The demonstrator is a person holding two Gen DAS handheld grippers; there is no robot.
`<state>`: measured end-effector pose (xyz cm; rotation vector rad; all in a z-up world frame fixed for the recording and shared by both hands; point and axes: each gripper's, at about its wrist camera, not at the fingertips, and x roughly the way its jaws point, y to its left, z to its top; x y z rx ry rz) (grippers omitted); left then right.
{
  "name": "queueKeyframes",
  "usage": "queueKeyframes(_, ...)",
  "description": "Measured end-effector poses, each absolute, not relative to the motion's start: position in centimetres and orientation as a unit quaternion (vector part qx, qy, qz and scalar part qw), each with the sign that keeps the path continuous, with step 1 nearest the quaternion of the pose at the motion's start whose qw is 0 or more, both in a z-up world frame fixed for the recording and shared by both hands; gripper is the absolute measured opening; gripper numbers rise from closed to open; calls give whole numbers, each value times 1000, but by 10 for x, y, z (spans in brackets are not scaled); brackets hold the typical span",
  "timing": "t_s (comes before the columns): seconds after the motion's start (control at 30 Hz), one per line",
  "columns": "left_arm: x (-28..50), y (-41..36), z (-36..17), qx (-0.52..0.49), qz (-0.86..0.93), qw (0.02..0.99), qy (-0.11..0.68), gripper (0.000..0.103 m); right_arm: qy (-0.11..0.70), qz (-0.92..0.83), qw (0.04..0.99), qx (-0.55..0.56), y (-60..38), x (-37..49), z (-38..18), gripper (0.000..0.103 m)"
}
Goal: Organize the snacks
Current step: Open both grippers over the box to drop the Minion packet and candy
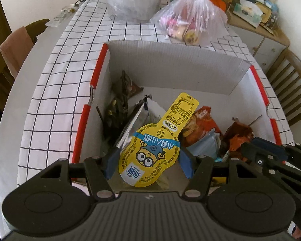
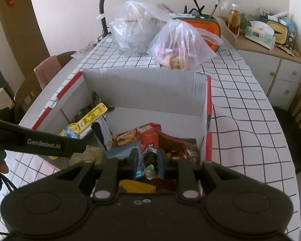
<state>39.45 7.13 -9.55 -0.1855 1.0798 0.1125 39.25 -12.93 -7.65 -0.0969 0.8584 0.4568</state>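
Snacks (image 2: 148,138), box (image 1: 170,60), plastic bags (image 1: 190,20) behind

Your left wrist view: looks steeply down along fingers (image 1: 113,156) into open box (image 1: 170,64), close above its near-left corner. Your right wrist view: shallower tilt, close above box (image 2: 144,86) from near-right side, faces far wall. Both share box interior, checked desk (image 1: 56,92), two plastic bags (image 2: 180,46) behind, sideboard (image 2: 271,66) at right.

Right tool (image 2: 148,161) over snack box (image 2: 144,84), small wrapped candy (image 2: 149,170) between jaws
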Motion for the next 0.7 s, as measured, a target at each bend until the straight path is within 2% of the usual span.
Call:
queueKeyframes(0.33, 387, 66, -98, -83, 48, 853, 513, 64, 417, 220, 881, -41, -130, 386, -76, 30)
queueKeyframes(0.53, 376, 64, -86, -80, 42, 863, 498, 69, 405, 219, 887, -35, -132, 378, -66, 35)
queueKeyframes(0.7, 363, 63, -72, -77, 38, 872, 482, 69, 392, 220, 893, -26, -135, 368, -52, 44)
